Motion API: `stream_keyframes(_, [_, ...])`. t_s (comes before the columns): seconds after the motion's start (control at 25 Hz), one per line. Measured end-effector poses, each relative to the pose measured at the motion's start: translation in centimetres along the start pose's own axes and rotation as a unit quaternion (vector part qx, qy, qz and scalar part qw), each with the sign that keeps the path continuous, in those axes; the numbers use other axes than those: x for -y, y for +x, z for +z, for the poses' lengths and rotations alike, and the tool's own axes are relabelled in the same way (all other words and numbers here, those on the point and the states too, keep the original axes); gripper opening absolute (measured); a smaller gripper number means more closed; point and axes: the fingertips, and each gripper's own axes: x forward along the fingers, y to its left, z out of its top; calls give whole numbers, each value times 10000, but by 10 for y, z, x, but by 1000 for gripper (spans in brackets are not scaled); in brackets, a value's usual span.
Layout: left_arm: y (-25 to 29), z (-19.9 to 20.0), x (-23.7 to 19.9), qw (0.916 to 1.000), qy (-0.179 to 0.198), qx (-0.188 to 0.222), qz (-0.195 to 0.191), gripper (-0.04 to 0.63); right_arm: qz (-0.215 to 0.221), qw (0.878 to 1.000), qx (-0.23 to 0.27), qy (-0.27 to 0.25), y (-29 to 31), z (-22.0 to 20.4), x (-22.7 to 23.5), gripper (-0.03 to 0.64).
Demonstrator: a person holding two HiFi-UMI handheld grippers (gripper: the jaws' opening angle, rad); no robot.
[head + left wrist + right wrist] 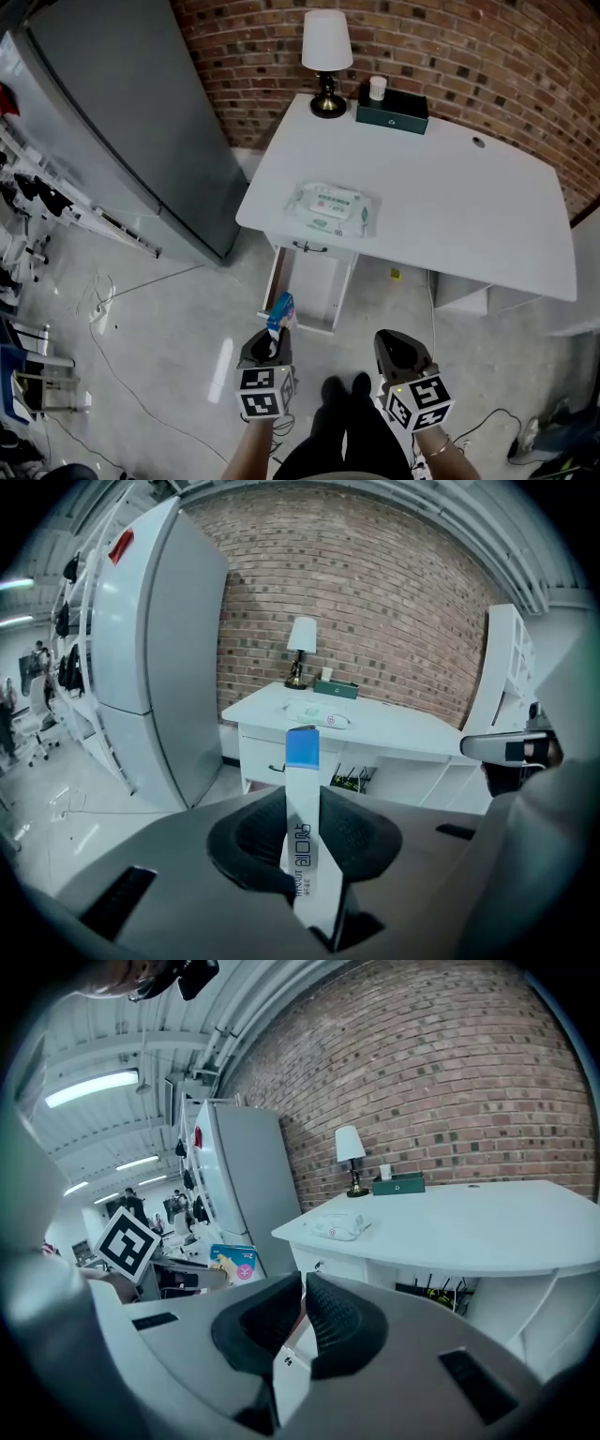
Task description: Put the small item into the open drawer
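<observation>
To your far left a tall grey fridge [122, 122] stands beside the desk's [450, 206] left edge, with loose cables [103, 300] on the floor before it. That side is tight.

Your left gripper [272, 339] is closed on the small item [281, 311], a thin flat white box with a blue top. In the left gripper view the box [303, 761] stands upright between the two dark pads. Both pads press its faces, and the blue end sticks out past the jaw tips. In the head view it shows just over the near left corner of the open drawer [309, 298].

The drawer is pulled out below the desk's front left edge, towards your feet. Only its white floor and low walls show, and a handle sits on the panel above it. Bare floor lies between you and the drawer's front rim.

On the desk, a pack of wipes [330, 208] lies near the front left edge, right above the drawer. A lamp [327, 56] stands at the back left corner, and a dark green tissue box [392, 112] beside it carries a small white cup [378, 87]. The rest of the top is bare white.

Your right gripper [398, 349] hangs over the floor, right of the drawer — its jaws are drawn in to a thin slit, with nothing gripped.
</observation>
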Motion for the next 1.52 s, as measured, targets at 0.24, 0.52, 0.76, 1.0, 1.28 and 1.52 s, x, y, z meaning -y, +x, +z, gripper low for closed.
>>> stream_keyframes(0.24, [54,-21,-3,9998,106,-161,15,98,103,9998,-165,89,37,-27,15,21])
stream_keyframes(0.52, [122,-60,-1,9989,201,-411,-79,98,194,9991,-359,143,82,-69,40,21])
stream_keyframes(0.76, [182,-99,-2,9980,140,-610,-75,98,238,9980,-520,251,120,-117,66,21])
stream_keyframes(1.0, [234,-137,-12,9968,249,-756,58,98,279,9969,-652,333,150,-157,80,21])
stream_keyframes(1.28, [288,-186,-25,9932,325,-1106,162,98,257,9964,-747,291,171,-191,99,21])
stream_keyframes(1.52, [327,-216,-31,9900,481,-1307,210,98,193,9953,-868,373,182,-223,109,21])
